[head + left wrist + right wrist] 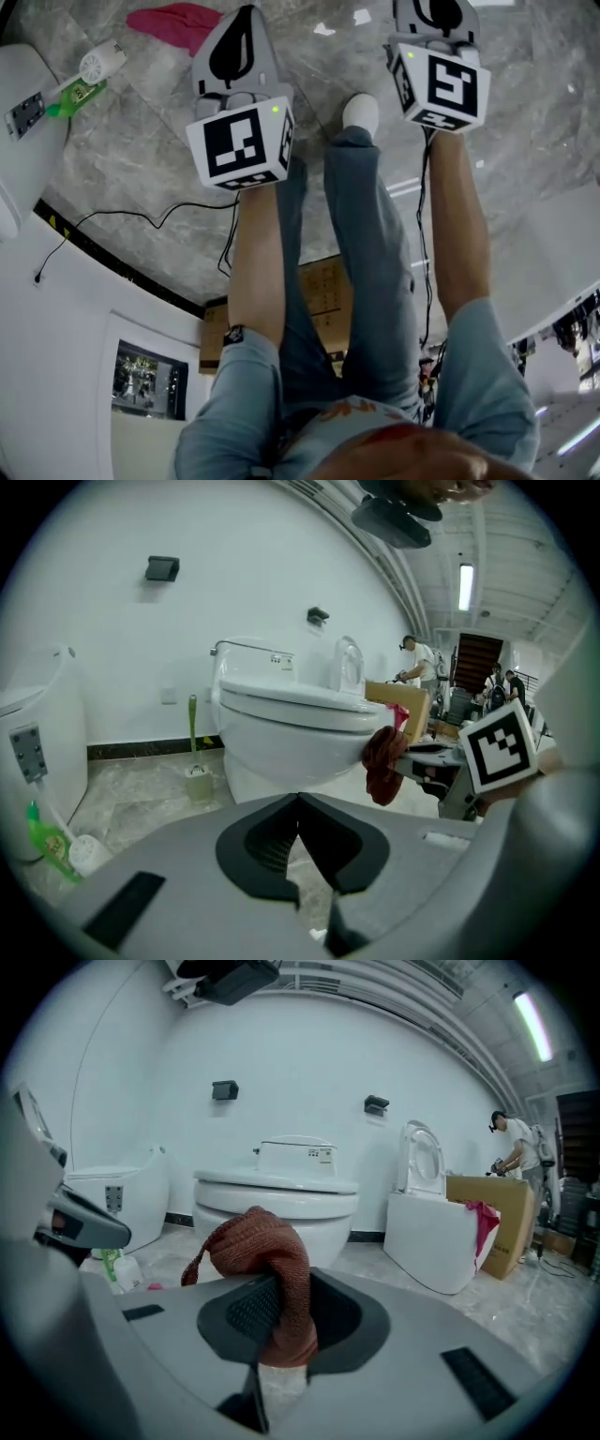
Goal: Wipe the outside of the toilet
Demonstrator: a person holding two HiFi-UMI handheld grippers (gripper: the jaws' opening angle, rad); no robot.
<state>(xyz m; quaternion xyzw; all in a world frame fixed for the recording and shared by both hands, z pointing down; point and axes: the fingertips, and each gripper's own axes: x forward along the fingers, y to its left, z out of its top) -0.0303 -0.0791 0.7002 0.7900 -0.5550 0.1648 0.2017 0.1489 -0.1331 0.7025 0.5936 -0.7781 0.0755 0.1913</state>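
The right gripper (281, 1290) has its jaws clamped on a reddish-brown knitted cloth (265, 1255), which bunches up above the jaws and hangs down between them. The white toilet (277, 1200) stands straight ahead of it with its lid down, against the white wall.

From the left gripper view, that cloth (382, 761) sits at the right edge of the toilet (281, 735) bowl, just under the rim. It looks to be touching the porcelain, though the angle makes that hard to confirm.

The left gripper (300, 801) has its jaws pressed together with nothing between them, and it is held lower and farther back from the bowl.

A toilet brush (194, 772) stands in its holder on the marble floor (131, 789) left of the toilet. A green bottle (41, 840) lies nearer, at the lower left.

To the right, well apart, a second toilet (433, 1234) stands with its lid raised, beside a cardboard box (502, 1206).
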